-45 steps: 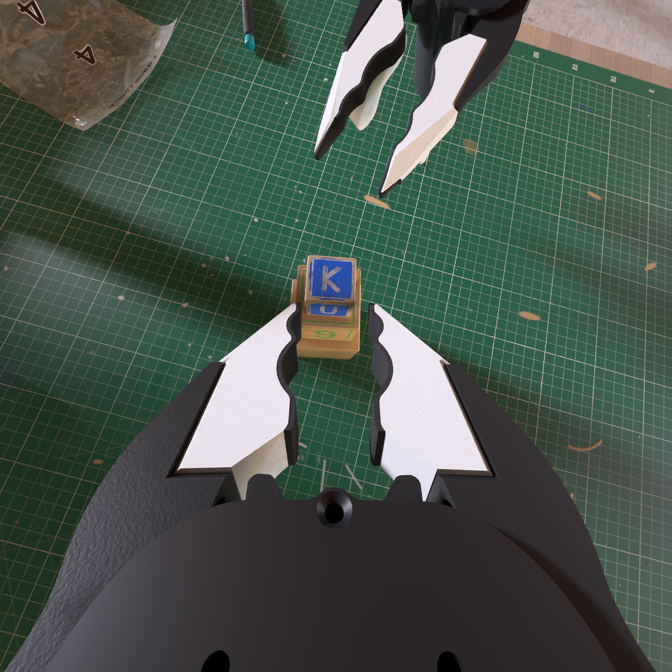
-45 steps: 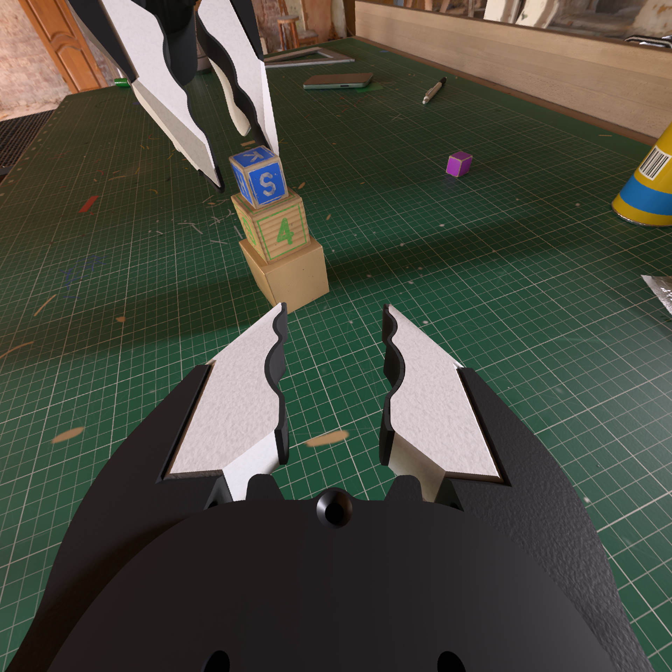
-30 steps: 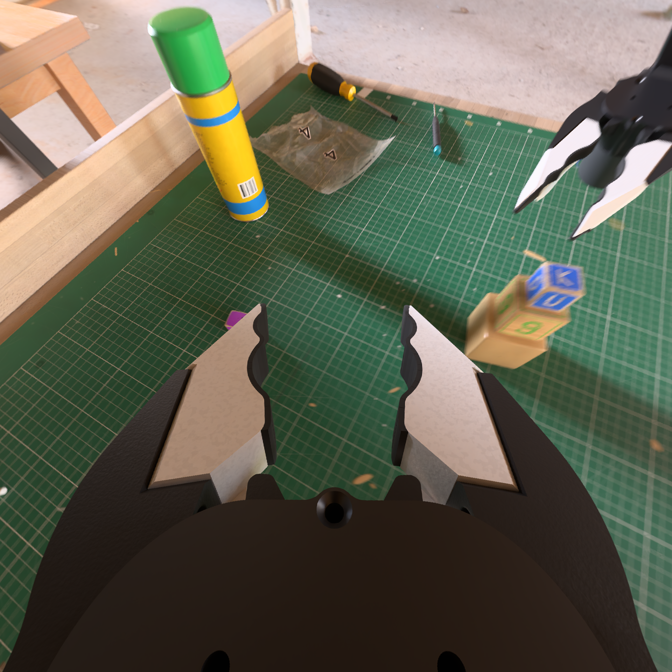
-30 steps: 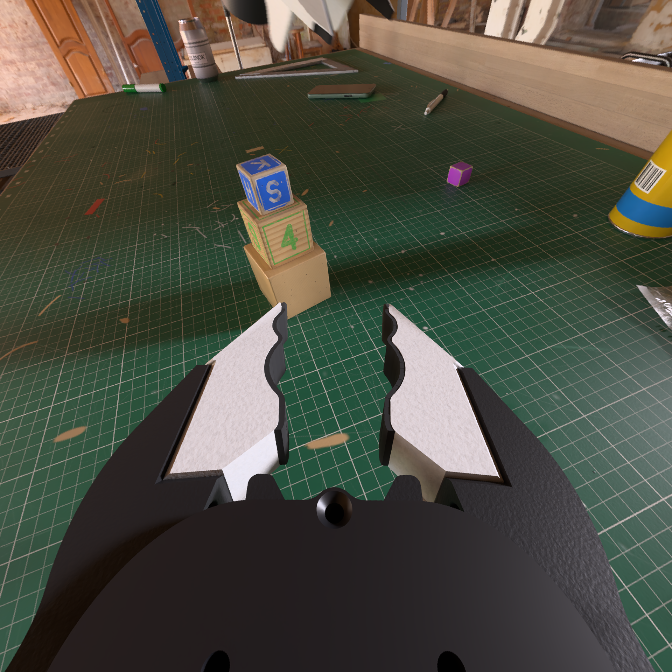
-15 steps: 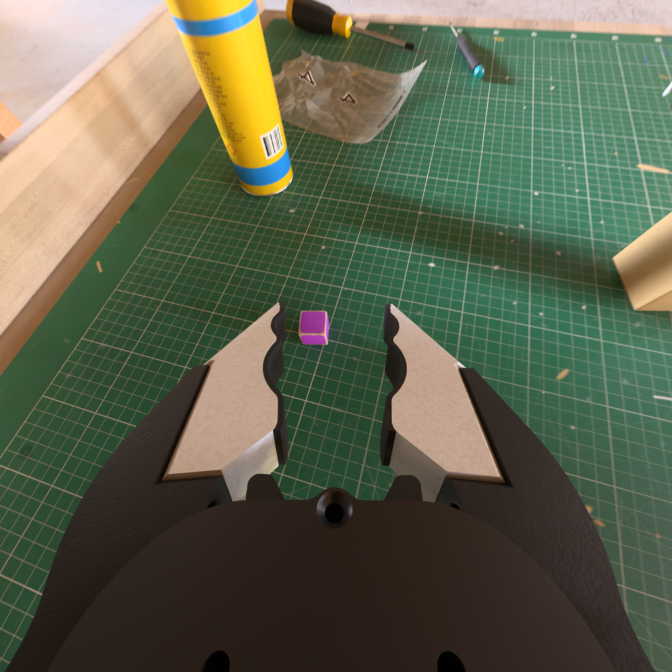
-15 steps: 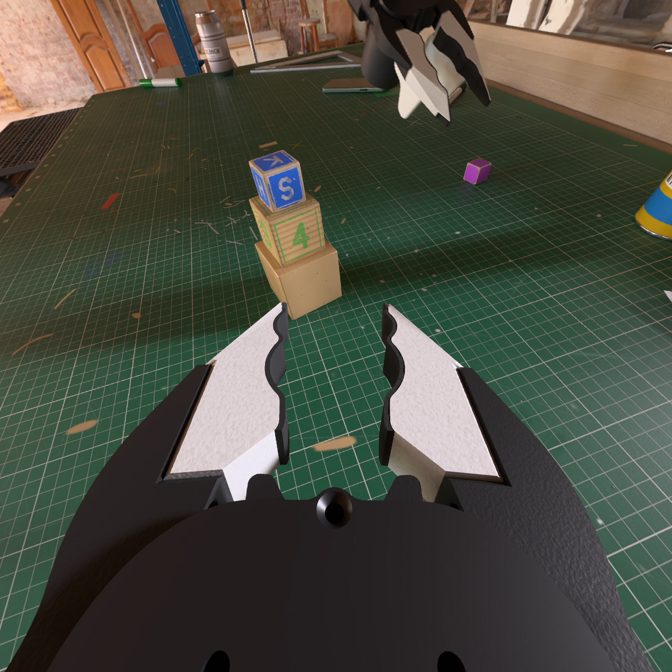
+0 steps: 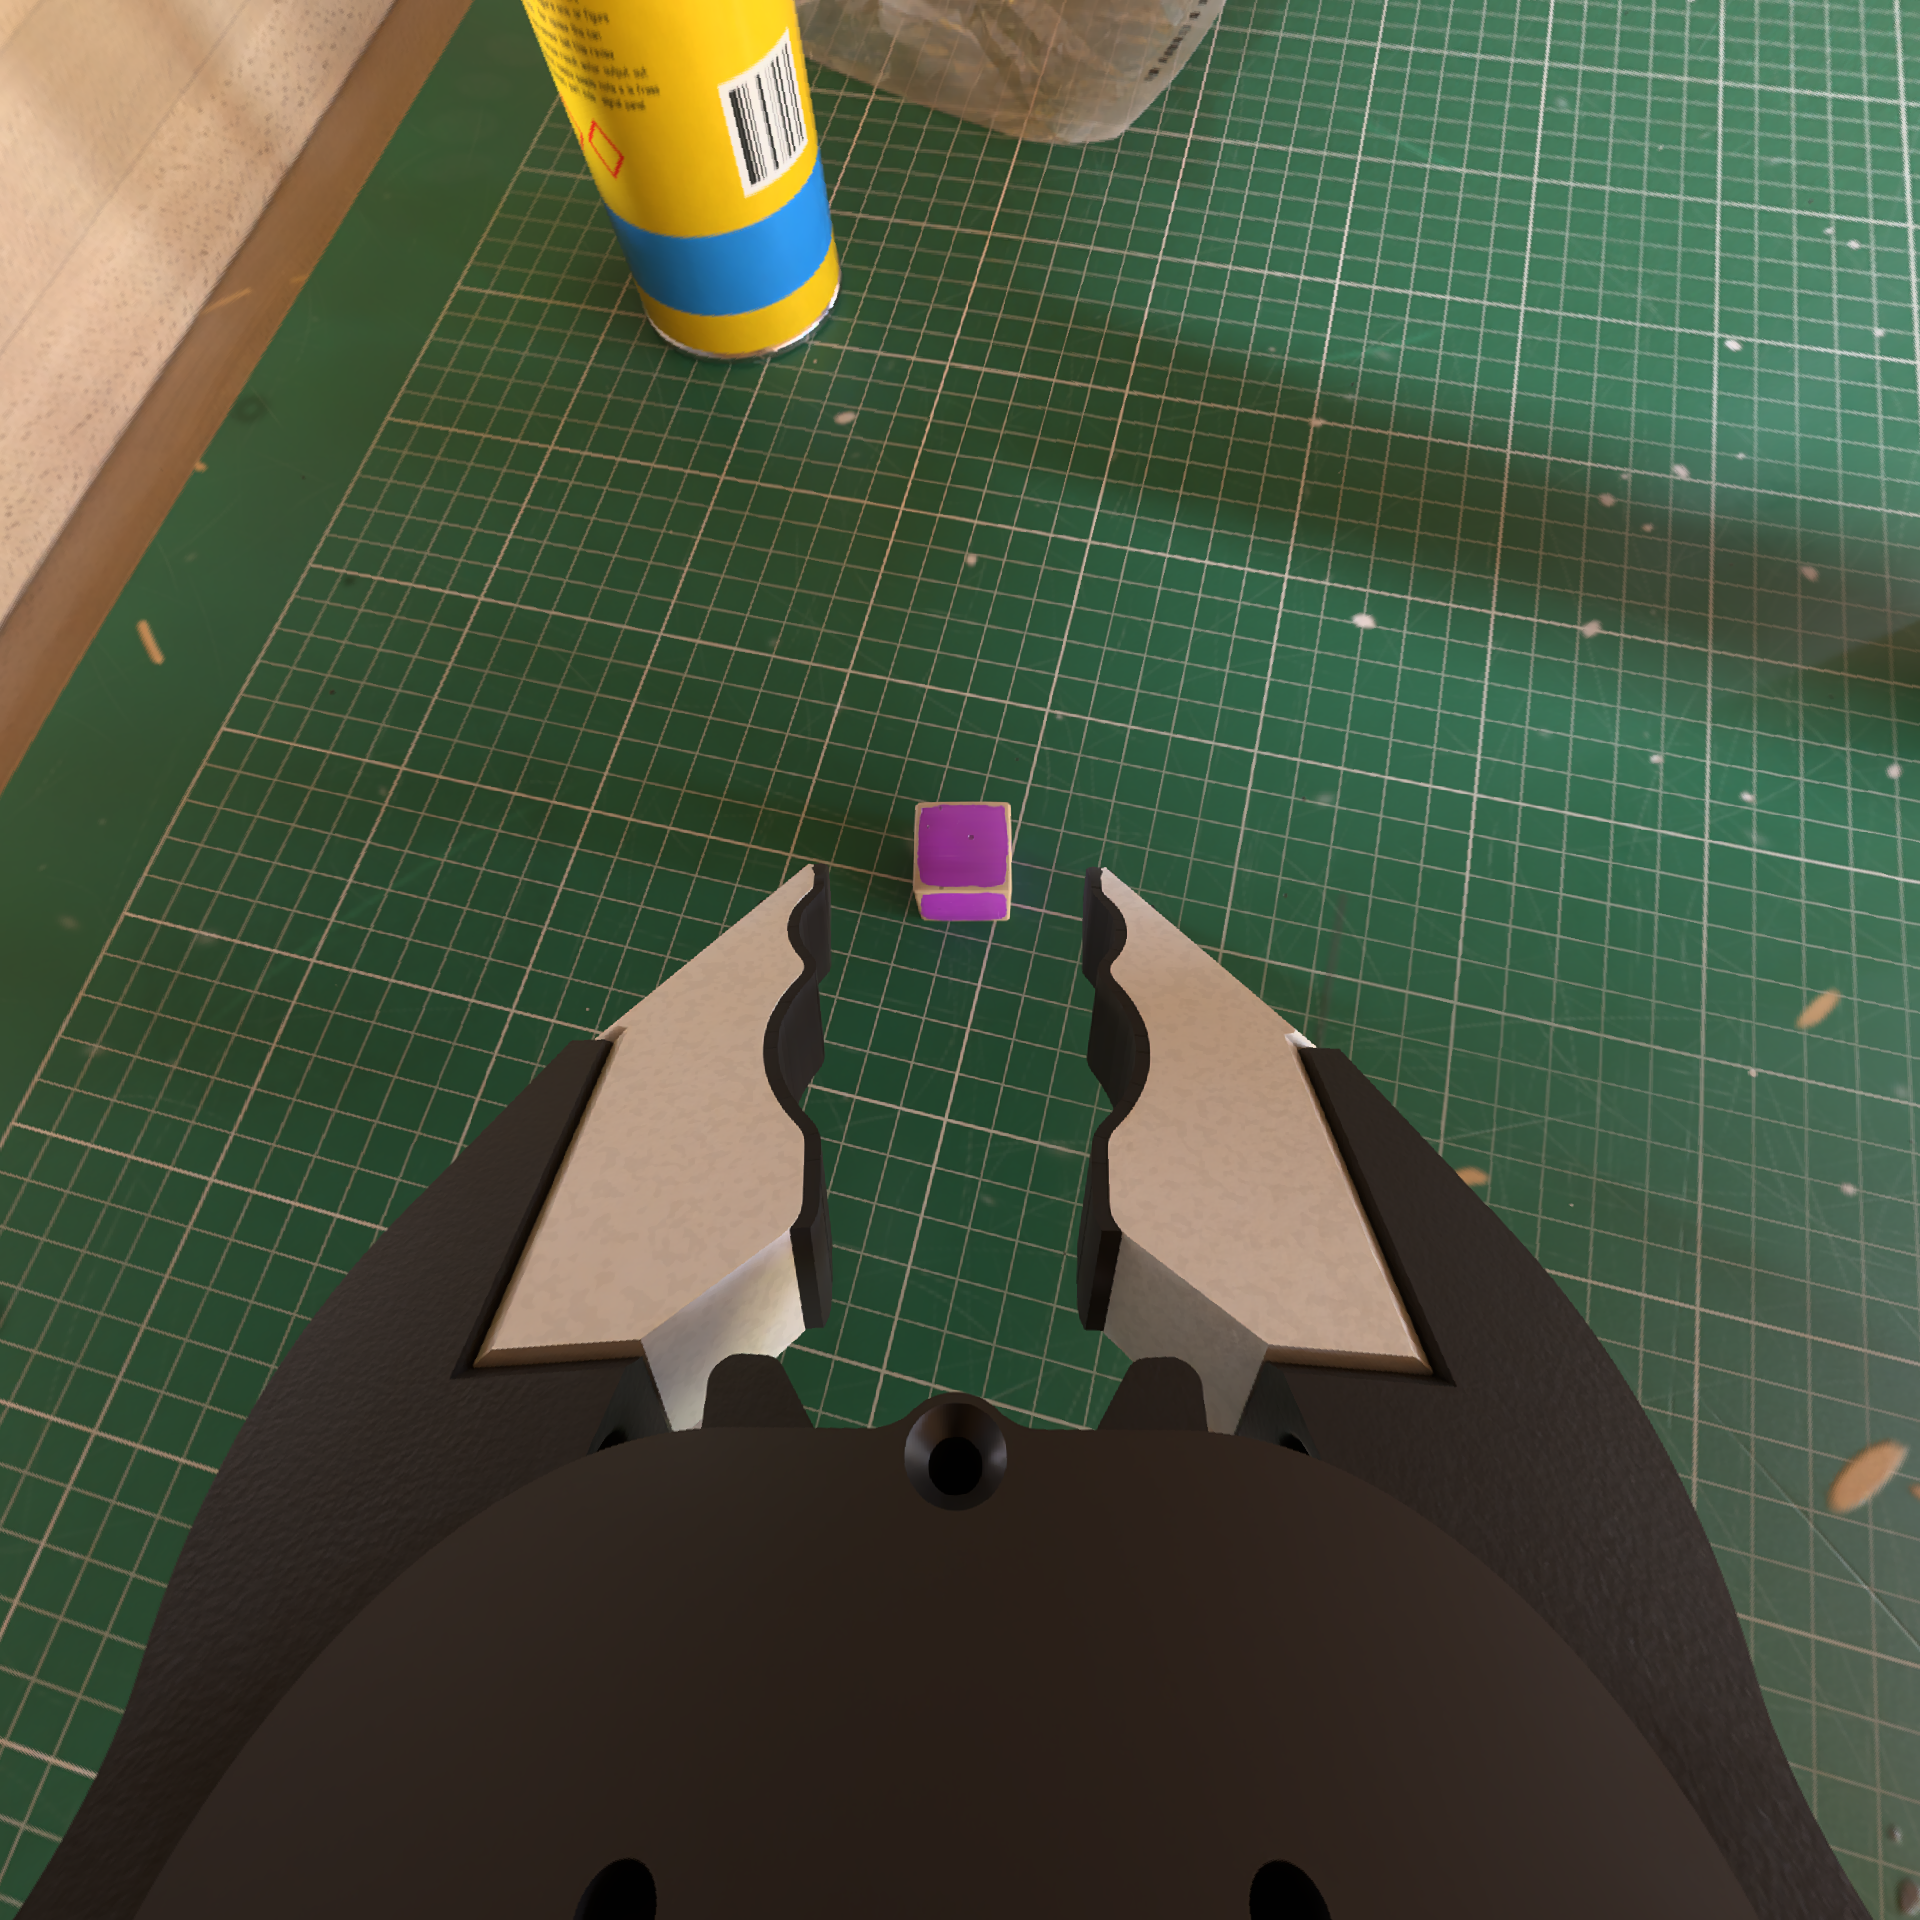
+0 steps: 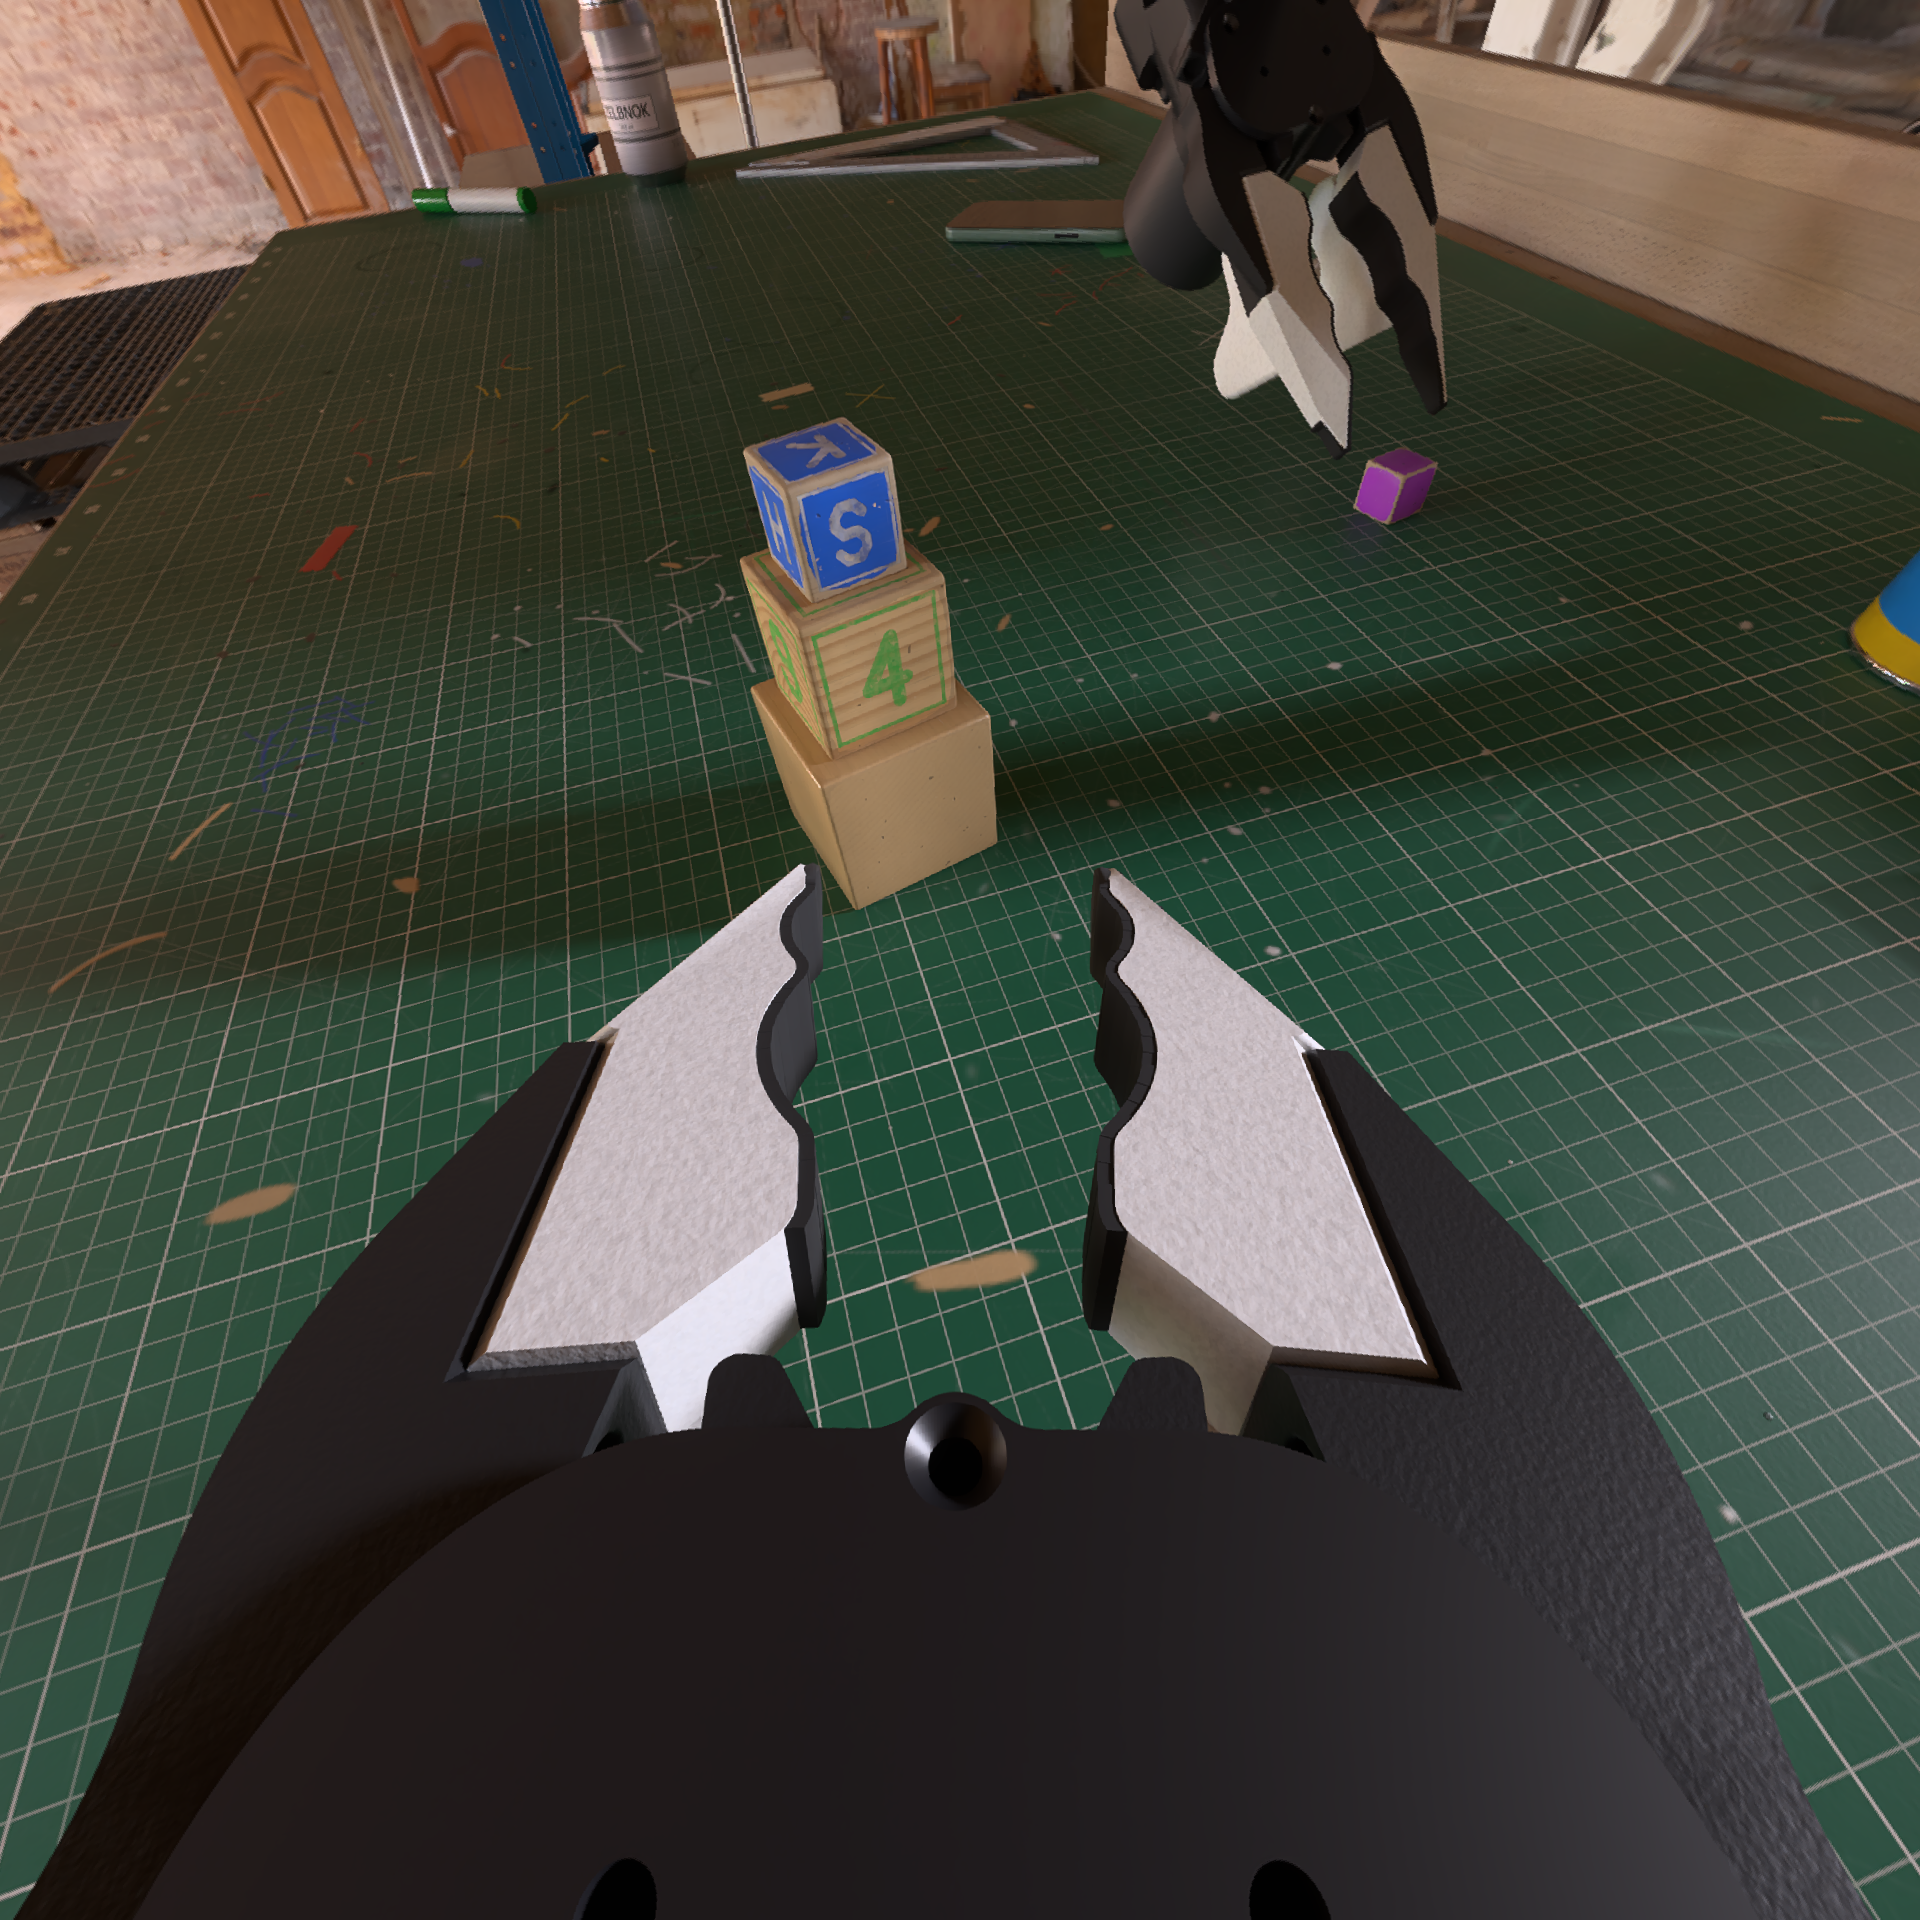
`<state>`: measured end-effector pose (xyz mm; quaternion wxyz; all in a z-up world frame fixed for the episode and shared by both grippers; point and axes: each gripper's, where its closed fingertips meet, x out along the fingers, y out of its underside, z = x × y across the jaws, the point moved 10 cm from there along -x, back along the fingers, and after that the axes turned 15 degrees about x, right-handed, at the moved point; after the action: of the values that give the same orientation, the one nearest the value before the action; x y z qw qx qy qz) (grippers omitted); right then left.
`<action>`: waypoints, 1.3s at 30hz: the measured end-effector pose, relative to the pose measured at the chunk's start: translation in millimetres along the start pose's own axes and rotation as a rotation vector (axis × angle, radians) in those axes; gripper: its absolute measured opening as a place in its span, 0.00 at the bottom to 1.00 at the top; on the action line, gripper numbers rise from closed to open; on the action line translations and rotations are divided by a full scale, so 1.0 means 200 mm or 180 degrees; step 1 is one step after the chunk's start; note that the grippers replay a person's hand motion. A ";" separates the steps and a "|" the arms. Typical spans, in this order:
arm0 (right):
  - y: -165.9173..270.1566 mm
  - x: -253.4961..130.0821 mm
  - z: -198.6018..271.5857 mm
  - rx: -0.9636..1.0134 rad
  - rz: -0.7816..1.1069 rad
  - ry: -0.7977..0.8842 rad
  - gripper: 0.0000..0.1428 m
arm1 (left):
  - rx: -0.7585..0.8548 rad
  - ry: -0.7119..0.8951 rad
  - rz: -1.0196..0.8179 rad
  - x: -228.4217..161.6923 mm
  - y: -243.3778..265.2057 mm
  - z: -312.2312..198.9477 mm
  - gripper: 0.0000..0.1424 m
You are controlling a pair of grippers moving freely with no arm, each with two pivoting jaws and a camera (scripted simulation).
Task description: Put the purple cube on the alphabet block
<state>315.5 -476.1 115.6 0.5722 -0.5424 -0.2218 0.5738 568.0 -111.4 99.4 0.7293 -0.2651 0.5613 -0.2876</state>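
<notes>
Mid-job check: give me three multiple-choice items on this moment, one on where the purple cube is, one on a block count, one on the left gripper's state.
1. Where is the purple cube?
A. On the mat, just past the left gripper's tips
B. On top of the stack
C. Between the right gripper's jaws

2. How many blocks are in the stack?
A. Two
B. Three
C. Four

3. What state is the left gripper in?
A. Shut on the cube
B. Shut on nothing
C. Open and empty

Key:
1 A, the cube sits on the green mat ahead of the gap in the left wrist view.
2 B, the blue block rests on the green-trimmed block, which rests on the plain block.
3 C, mat shows between its spread jaws.
</notes>
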 end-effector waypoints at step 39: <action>-0.01 -0.01 0.02 0.0006 -0.0044 0.0007 0.34 | -0.0357 -0.0299 -0.0210 -0.40 -0.84 -1.05 0.14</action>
<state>312.1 -475.1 119.2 0.5768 -0.5410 -0.2243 0.5695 326.8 -184.5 224.0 0.7289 -0.3372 0.5327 -0.2669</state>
